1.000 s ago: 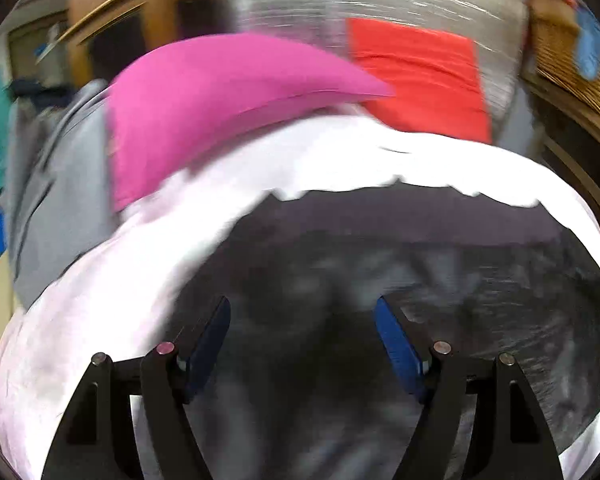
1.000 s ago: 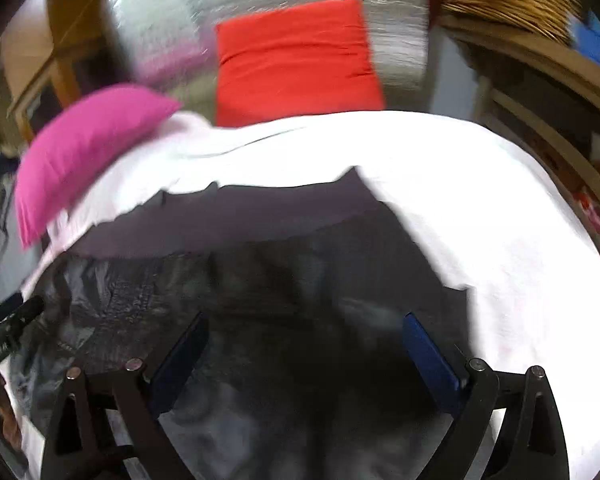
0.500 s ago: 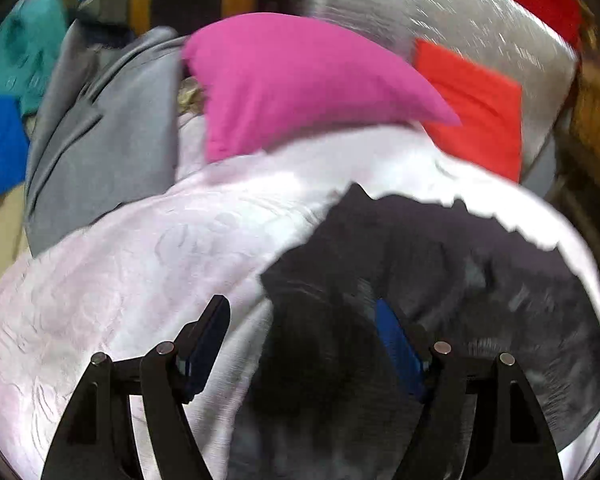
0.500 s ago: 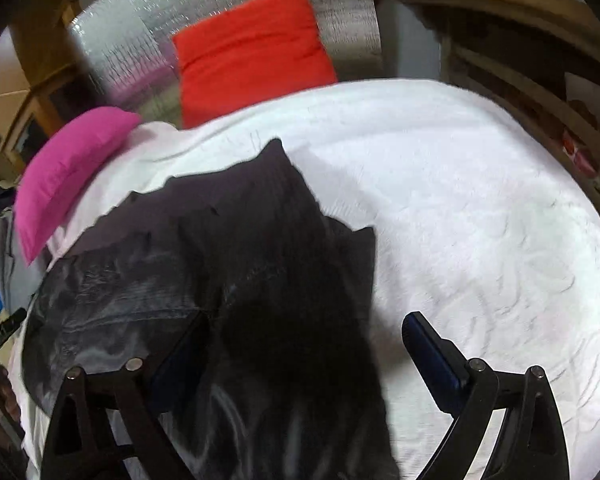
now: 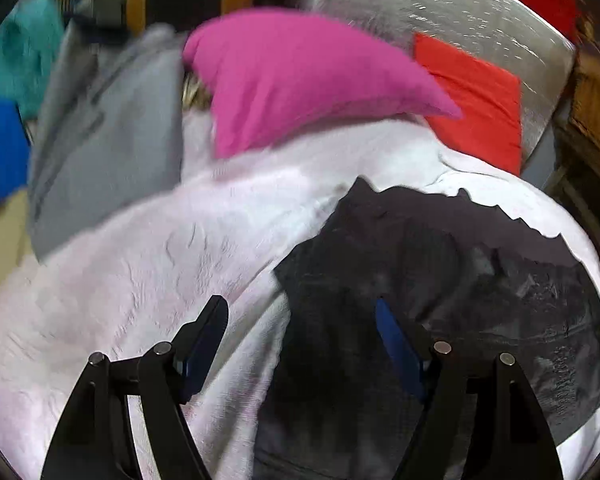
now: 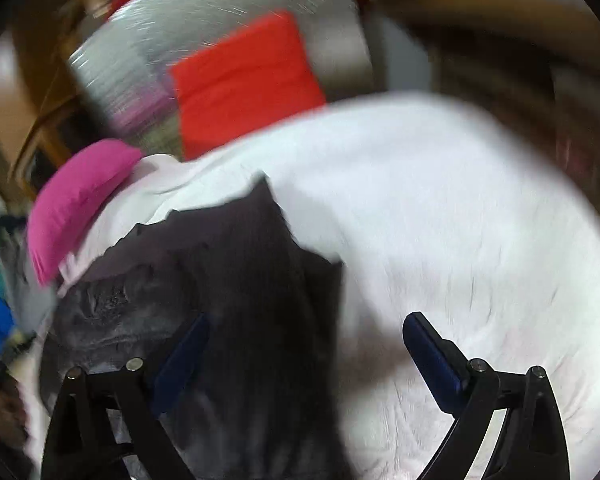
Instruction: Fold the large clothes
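Observation:
A large dark garment (image 5: 420, 280) lies flat on a white bedspread (image 5: 140, 280). My left gripper (image 5: 300, 320) hovers open above the garment's left edge: the left finger is over the bedspread, the right finger over the dark cloth, and nothing is pinched. In the right wrist view the garment (image 6: 260, 280) shows a long folded strip running toward me. My right gripper (image 6: 306, 344) is open over its right edge, with the bedspread (image 6: 460, 220) under the right finger. The picture is blurred by motion.
A pink pillow (image 5: 300, 76) and a red cushion (image 5: 476, 104) lie at the head of the bed against a silver padded board (image 5: 440, 8). Grey clothing (image 5: 108, 140) is heaped at the left, with teal and blue cloth (image 5: 20, 52) beyond. Wooden shelving (image 6: 500, 20) stands at the right.
The left view has swung left, so the garment's left edge now lies between the fingers. In the right view the garment's right side has narrowed to a folded strip. Both grippers stay open.

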{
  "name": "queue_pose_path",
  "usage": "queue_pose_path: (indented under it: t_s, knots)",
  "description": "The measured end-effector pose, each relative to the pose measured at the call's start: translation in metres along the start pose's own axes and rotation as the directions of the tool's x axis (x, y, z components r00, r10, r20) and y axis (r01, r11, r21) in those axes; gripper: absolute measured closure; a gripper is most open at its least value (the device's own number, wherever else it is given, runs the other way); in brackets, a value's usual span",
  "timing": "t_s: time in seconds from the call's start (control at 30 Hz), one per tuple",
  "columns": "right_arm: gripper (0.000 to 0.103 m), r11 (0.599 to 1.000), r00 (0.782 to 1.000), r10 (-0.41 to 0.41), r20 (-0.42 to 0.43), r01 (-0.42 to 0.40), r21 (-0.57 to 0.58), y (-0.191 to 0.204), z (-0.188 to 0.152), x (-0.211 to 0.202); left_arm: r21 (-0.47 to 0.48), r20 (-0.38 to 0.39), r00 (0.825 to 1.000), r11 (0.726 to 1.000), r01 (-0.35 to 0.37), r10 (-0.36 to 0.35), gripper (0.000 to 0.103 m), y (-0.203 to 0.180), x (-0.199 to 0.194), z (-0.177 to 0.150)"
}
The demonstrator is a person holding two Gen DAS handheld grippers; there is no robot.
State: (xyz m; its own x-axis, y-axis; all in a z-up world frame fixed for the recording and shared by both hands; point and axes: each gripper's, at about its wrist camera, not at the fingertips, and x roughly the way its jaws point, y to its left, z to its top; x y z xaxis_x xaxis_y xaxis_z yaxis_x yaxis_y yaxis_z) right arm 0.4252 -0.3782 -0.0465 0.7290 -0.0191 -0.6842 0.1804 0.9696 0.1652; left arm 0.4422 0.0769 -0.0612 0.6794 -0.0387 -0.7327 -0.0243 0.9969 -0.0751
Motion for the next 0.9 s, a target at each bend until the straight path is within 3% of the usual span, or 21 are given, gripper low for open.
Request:
queue_pose_path:
  t_s: [0.13, 0.23, 0.4, 0.57, 0.73, 0.8, 0.9]
  knots:
    - [0.004, 0.983, 1.000, -0.002, 0.029, 0.008, -0.181, 0.068, -0.003, -0.008, 0.049, 0.027, 1.000, 0.999, 0.009, -0.011, 0.026, -0.044, -0.014, -0.003]
    - [0.004, 0.975, 1.000, -0.016, -0.007, 0.014, -0.221, 0.098, -0.013, 0.015, 0.102, 0.026, 0.999, 0.995, 0.019, -0.022, 0.026, -0.074, -0.011, -0.006]
    - [0.004, 0.980, 0.992, -0.062, -0.105, 0.040, -0.197, 0.093, -0.034, 0.052, 0.161, -0.012, 1.000, 0.987, 0.018, -0.016, 0.026, -0.097, 0.004, -0.015]
    - [0.004, 0.979, 0.992, -0.067, -0.104, 0.045, -0.200, 0.083, -0.041, 0.057, 0.167, -0.074, 0.997, 0.986, 0.016, -0.003, 0.026, -0.095, 0.028, -0.028]
    - [0.003, 0.980, 0.992, -0.065, -0.111, 0.042, -0.195, 0.084, -0.041, 0.056, 0.176, -0.079, 0.997, 0.984, 0.022, -0.008, 0.026, -0.093, 0.027, -0.029]
    - [0.003, 0.984, 0.992, -0.044, -0.118, 0.023, -0.178, 0.082, -0.037, 0.050, 0.170, -0.075, 0.997, 0.985, 0.029, -0.016, 0.026, -0.091, 0.023, -0.025]
    - [0.004, 0.993, 0.996, 0.057, -0.072, -0.064, -0.096, 0.060, -0.024, 0.022, 0.138, -0.025, 0.997, 0.988, 0.074, -0.071, 0.026, -0.072, 0.005, -0.015]
